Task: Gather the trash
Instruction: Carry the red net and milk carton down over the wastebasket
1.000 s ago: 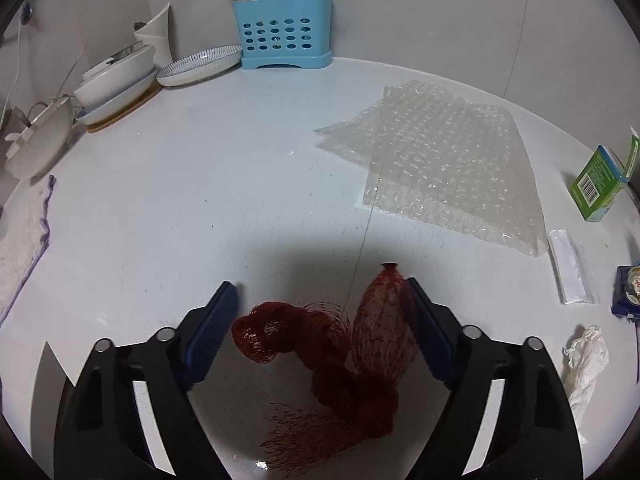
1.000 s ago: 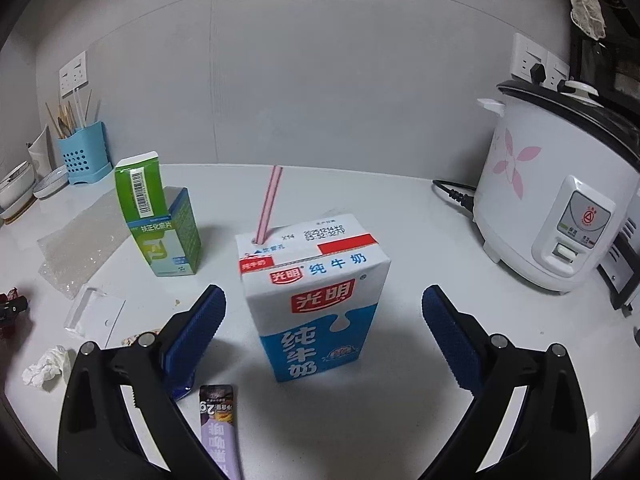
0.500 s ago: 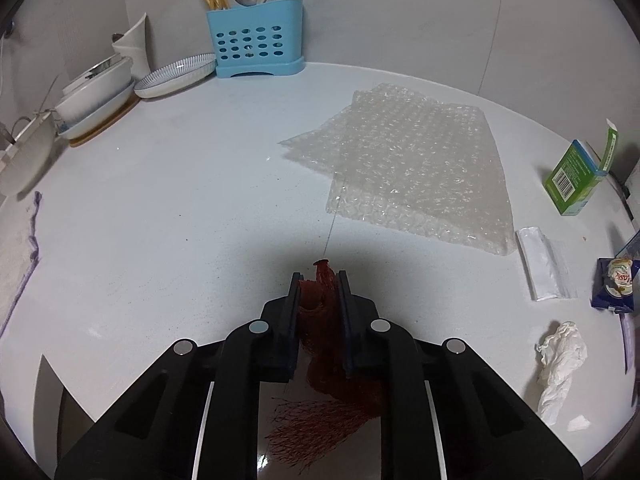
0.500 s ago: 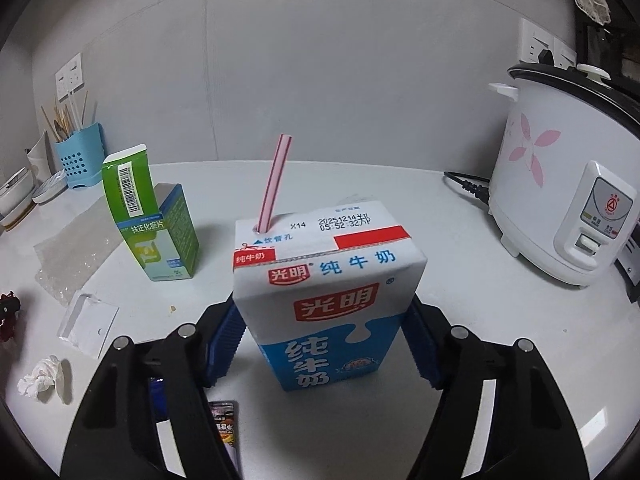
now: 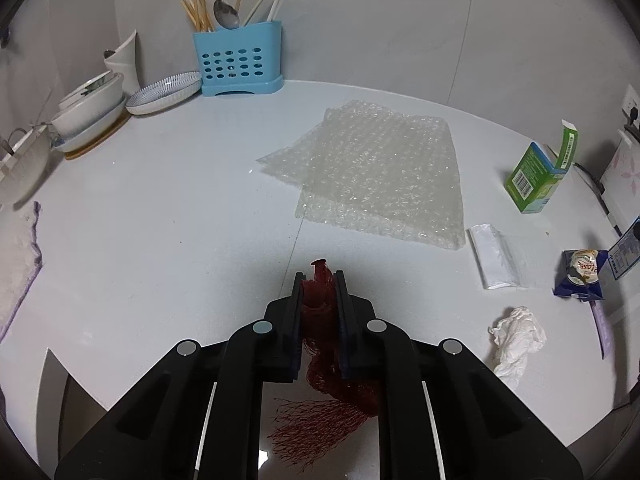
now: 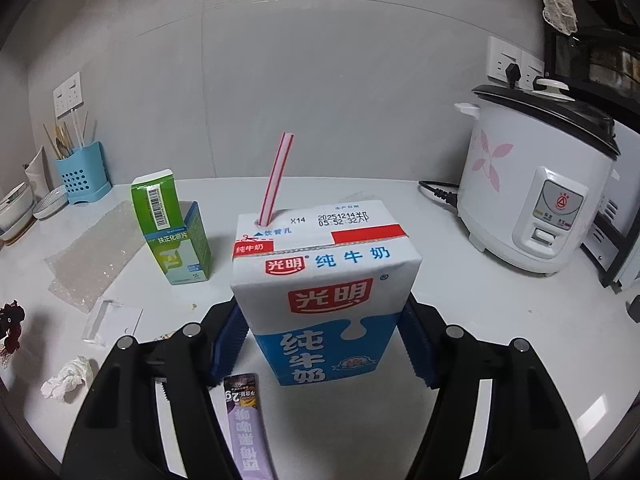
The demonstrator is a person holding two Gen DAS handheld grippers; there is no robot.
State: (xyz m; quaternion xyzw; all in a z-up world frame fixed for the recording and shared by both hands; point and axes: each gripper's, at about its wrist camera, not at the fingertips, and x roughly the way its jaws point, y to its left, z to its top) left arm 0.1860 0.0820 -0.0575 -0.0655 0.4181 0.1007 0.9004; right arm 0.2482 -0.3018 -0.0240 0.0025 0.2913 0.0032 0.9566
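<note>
My left gripper [image 5: 319, 280] is shut on a red mesh net bag [image 5: 320, 364] and holds it above the white counter; the bag's loose end hangs below the jaws. My right gripper [image 6: 322, 320] is shut on a blue-and-white milk carton [image 6: 326, 284] with a pink striped straw [image 6: 276, 178], gripping its two sides. Other trash lies on the counter: a bubble wrap sheet [image 5: 372, 168], a green box [image 5: 540, 172] with its flap open, a clear plastic packet [image 5: 496, 256], a crumpled tissue [image 5: 518, 336] and a purple sachet [image 6: 246, 424].
A blue utensil holder [image 5: 238, 62] and stacked bowls and plates [image 5: 92, 112] stand at the back left. A white rice cooker [image 6: 536, 188] with a black cord stands at the right. A small blue wrapper [image 5: 580, 274] lies near the counter's right edge.
Both grippers closed: the left on the red net bag, the right on the milk carton. Both views have since risen a little, with the bag lifted off the counter.
</note>
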